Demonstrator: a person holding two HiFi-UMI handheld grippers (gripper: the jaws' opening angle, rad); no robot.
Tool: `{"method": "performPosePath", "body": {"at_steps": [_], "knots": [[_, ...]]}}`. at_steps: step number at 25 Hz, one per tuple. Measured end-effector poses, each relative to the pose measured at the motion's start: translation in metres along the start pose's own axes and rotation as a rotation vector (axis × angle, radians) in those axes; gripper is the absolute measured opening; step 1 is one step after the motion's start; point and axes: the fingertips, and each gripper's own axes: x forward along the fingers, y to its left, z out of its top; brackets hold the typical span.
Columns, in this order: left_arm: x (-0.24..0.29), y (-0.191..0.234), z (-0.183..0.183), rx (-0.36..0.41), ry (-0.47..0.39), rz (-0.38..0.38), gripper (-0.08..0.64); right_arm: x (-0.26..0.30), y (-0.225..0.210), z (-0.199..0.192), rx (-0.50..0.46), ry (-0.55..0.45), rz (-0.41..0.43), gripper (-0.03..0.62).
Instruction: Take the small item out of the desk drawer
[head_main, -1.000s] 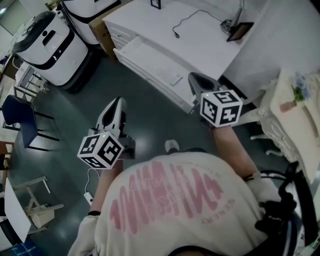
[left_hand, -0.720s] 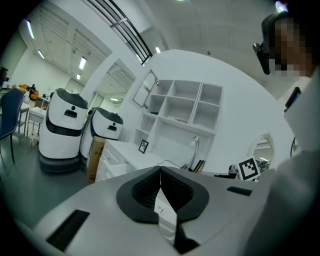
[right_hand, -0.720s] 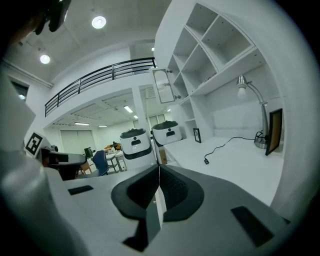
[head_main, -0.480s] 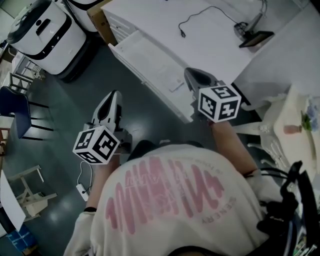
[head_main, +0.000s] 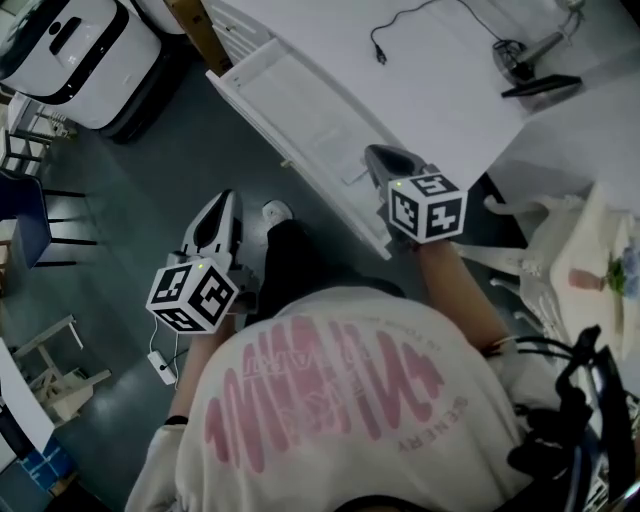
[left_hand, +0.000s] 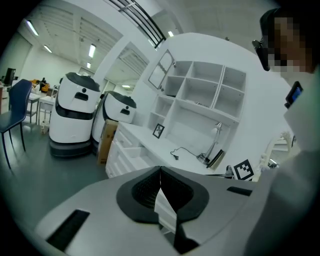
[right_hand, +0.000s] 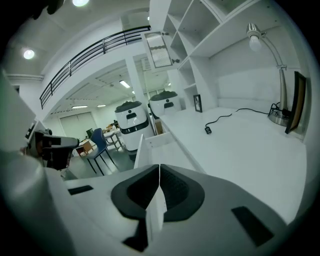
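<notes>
Both claws are seen pressed fully together with nothing pinched in them. The right gripper (right_hand: 159, 169) shows just a thin seam between its pads, and the same goes for the left gripper (left_hand: 160, 171).

In the head view, the right gripper (head_main: 378, 156) is held over the end of the open drawer (head_main: 285, 100) nearest the person. The left gripper (head_main: 227, 200) is kept well off to the side over the dark floor, pointed toward the desk (head_main: 450, 100).

A small pale item (head_main: 351, 176), flat and kinda rectangular, can be made out lying in the drawer just beside the right gripper's tip, apparently not touched by it. What it actually is can't be told, it's too small and washed out. In the right gripper view the drawer (right_hand: 155, 141) is mostly blocked by the gripper's own body, so the item can't be picked out there.

On the desk a black cable (head_main: 380, 55) and a lamp (head_main: 515, 55) are seen, the lamp cut off by the frame edge. The bottom of the head view is filled by a shirt (head_main: 330, 390) with pink print, so the arms are largely hidden.
</notes>
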Motion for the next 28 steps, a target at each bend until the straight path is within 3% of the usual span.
{"method": "performPosePath", "body": {"at_steps": [14, 15, 17, 19, 21, 28], "knots": [[0.086, 0.059, 0.014, -0.035, 0.124, 0.003, 0.031, 0.099, -0.024, -0.041, -0.054, 0.263, -0.004, 0.024], [0.090, 0.062, 0.014, -0.038, 0.130, 0.001, 0.031, 0.104, -0.025, -0.045, -0.060, 0.287, -0.005, 0.041], [0.097, 0.067, 0.014, -0.040, 0.145, -0.003, 0.031, 0.113, -0.026, -0.055, -0.062, 0.338, -0.003, 0.180], [0.102, 0.073, 0.013, -0.040, 0.160, -0.004, 0.031, 0.120, -0.027, -0.065, -0.058, 0.379, -0.001, 0.211], [0.106, 0.078, 0.012, -0.054, 0.169, -0.004, 0.031, 0.127, -0.026, -0.075, -0.061, 0.421, 0.013, 0.295], [0.109, 0.098, -0.004, -0.088, 0.200, 0.017, 0.031, 0.142, -0.030, -0.103, -0.159, 0.549, -0.022, 0.374]]}}
